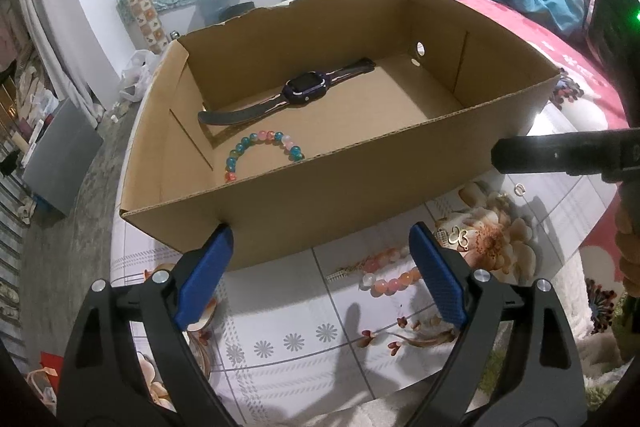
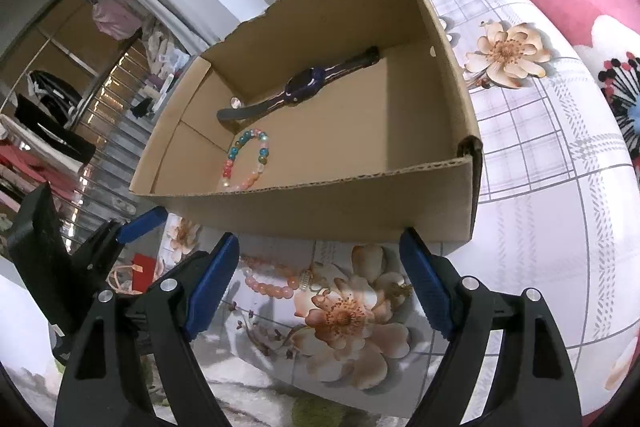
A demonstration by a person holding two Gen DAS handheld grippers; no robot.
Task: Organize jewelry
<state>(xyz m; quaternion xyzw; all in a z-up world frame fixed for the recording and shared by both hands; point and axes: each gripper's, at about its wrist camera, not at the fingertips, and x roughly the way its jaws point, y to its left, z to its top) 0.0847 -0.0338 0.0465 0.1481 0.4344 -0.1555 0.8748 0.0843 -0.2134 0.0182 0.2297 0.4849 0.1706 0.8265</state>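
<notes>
From the left wrist, the left tongs gape empty over the tabletop, a pink bracelet lying between their tips before the cardboard box. From the right wrist, the right tongs gape likewise above that bracelet, and only here does the beaded bracelet beside the watch show as a full ring.

Bright overhead indoor light, soft shadows on the tablecloth, strong fisheye bending, dark vignetted corners.

both wrist views near, facing shared box
</notes>
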